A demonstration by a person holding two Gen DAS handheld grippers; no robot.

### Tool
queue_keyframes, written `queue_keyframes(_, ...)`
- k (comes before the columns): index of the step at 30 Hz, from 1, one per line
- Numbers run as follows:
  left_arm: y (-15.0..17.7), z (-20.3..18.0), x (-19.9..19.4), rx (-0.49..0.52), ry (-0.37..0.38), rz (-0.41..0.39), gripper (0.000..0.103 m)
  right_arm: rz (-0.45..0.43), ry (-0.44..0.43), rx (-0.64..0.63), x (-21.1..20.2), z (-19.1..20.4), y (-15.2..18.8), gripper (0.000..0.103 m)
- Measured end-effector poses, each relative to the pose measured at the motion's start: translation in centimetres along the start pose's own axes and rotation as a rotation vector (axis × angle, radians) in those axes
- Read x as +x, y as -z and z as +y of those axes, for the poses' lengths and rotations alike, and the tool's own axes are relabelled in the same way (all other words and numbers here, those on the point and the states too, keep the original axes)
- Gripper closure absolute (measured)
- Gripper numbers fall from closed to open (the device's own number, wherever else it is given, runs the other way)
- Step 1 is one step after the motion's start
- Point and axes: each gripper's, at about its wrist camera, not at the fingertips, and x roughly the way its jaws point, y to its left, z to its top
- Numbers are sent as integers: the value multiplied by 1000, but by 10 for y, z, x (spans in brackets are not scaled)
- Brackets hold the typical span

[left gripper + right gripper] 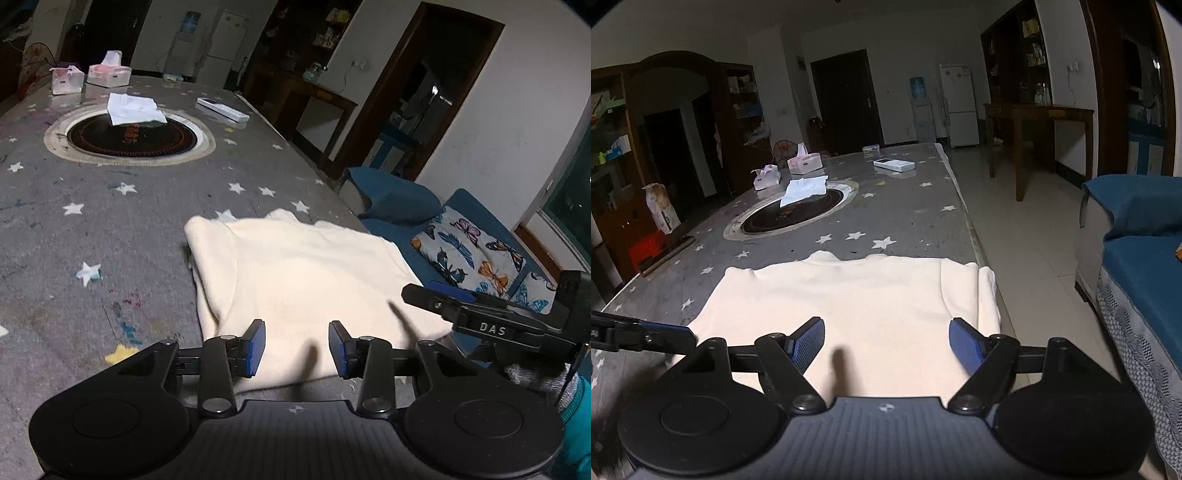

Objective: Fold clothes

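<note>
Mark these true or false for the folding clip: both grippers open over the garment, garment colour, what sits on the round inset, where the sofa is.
1. The cream garment lies flat on the star-patterned table. True.
2. The left gripper is clamped on the garment. False: its pads stand apart, nothing between them.
3. The right gripper is open. True.
4. The round inset is bare. False: a white cloth lies on it.
5. A blue sofa stands beside the table. True.
</note>
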Motion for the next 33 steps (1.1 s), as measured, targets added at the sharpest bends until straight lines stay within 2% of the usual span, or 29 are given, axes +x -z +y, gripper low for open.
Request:
queue_keyframes(5,1,10,4,-37,-7,11,63,14,-1,14,7,-3,5,27)
queue_keyframes(10,-2,7,-1,-45,-2,-10,60,6,-6,7,3,2,4,21)
queue_keyframes(16,-2,14,3,-63,-15,2,60,11,1,-15,5,8,5,17)
queue_keyframes(18,-2,13,1,-57,-15,2,58,7,4,-18,3,9,4,15)
queue_keyframes(21,-1,11,-1,-47,-12,0,53,-4,10,-27,0,12,4,5)
queue_keyframes(24,-1,10,-3,-36,-11,-2,49,-10,17,-30,-3,16,5,0)
queue_keyframes(27,0,9,-7,-20,-17,-7,44,-13,28,-31,-6,18,7,0)
queue_keyframes(29,1,8,-10,-8,-29,-14,36,-13,29,-24,-8,19,7,0)
queue_keyframes(33,3,9,-15,1,-39,-20,33,-15,37,-22,-9,22,8,0)
